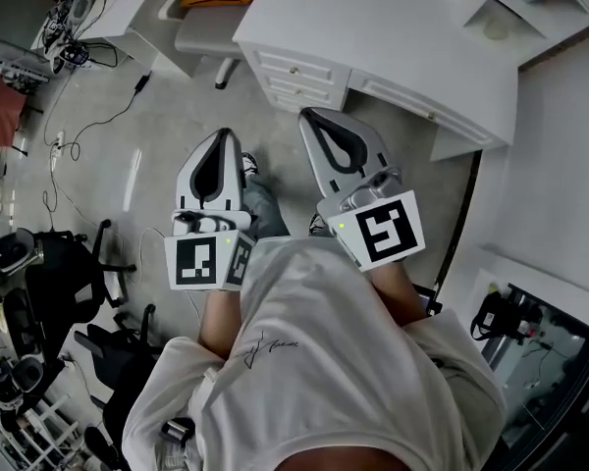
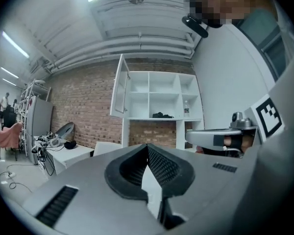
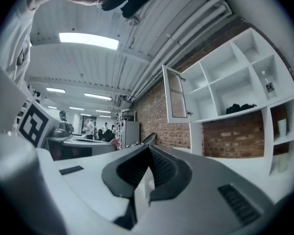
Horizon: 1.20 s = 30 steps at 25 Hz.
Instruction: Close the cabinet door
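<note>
Holds left gripper point(image 2: 147, 147) and right gripper point(image 3: 148, 149) pinched closed, empty. Faces open cabinet door point(image 2: 119, 86), upright, well ahead and above both; cannot tell which is nearer.

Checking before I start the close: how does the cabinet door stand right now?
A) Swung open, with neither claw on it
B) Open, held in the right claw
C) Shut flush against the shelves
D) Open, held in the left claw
A: the door stands swung out from the shelf unit, while the left claw and right claw are shut on nothing, away from it.
</note>
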Each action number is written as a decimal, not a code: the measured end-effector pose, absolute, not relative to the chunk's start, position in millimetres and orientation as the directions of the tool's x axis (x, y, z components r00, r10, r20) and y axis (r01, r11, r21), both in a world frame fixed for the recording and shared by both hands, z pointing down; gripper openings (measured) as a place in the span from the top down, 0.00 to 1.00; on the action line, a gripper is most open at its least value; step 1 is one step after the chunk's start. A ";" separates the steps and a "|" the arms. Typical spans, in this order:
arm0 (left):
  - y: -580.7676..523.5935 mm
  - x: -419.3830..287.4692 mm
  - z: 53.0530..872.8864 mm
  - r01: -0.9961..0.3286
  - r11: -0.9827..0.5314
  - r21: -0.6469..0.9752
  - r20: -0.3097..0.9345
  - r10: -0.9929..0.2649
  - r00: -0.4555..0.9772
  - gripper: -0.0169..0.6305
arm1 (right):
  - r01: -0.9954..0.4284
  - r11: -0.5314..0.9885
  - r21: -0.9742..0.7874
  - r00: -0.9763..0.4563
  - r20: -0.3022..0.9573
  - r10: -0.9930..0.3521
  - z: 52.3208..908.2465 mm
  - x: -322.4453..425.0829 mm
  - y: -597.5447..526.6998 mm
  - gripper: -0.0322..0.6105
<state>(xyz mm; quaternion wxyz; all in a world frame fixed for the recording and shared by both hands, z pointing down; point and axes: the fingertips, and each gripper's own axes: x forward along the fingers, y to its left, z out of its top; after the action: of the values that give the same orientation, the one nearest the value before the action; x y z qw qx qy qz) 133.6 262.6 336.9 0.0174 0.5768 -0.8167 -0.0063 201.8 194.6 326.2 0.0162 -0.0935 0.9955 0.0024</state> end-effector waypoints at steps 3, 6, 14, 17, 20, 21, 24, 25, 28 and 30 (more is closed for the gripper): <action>249.3 117.2 341.5 -0.952 0.306 0.024 0.017 -0.952 -0.306 0.95 | -0.161 0.987 -0.020 -0.987 -0.009 -0.162 333.0 187.3 185.9 0.91; 232.3 97.4 345.3 -0.960 0.278 0.029 0.028 -0.960 -0.277 0.95 | -0.195 0.981 -0.003 -0.981 0.016 -0.195 334.7 169.5 169.6 0.91; 198.9 23.0 328.4 -0.962 0.269 0.042 -0.014 -0.963 -0.270 0.95 | -0.205 0.979 0.009 -0.978 0.025 -0.205 326.4 97.2 141.7 0.91; 188.2 -7.0 322.2 -0.962 0.268 0.046 -0.028 -0.963 -0.270 0.95 | -0.204 0.979 0.001 -0.978 0.034 -0.204 324.2 64.5 135.4 0.91; 178.2 -36.4 321.3 -0.965 0.257 0.052 -0.026 -0.966 -0.259 0.95 | -0.220 0.975 -0.030 -0.975 0.030 -0.219 320.1 29.0 125.7 0.91; 176.2 -46.4 320.8 -0.967 0.248 0.054 -0.025 -0.968 -0.250 0.95 | -0.223 0.975 -0.019 -0.975 0.030 -0.222 318.8 17.5 123.4 0.91; 168.6 -77.3 316.8 -0.975 0.217 0.056 -0.023 -0.976 -0.219 0.95 | -0.238 0.971 0.011 -0.971 0.030 -0.238 312.9 -18.3 115.9 0.91; 164.9 -87.7 315.2 -0.976 0.209 0.055 -0.024 -0.977 -0.210 0.95 | -0.243 0.970 0.011 -0.969 0.033 -0.244 311.0 -30.1 112.7 0.91; 155.1 -115.5 306.8 -0.982 0.177 0.073 -0.040 -0.983 -0.180 0.95 | -0.267 0.964 0.019 -0.963 0.036 -0.267 303.6 -61.4 103.9 0.91; 149.8 -131.0 297.6 -0.985 0.152 0.085 -0.061 -0.986 -0.157 0.95 | -0.286 0.958 0.037 -0.957 0.034 -0.287 297.8 -78.4 98.4 0.91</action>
<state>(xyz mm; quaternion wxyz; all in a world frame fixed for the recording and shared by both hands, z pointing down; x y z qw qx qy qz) -131.0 149.8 297.6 0.0043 0.6491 -0.7589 -0.0523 -78.4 98.4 297.8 -0.0194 -0.1449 0.9891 0.0157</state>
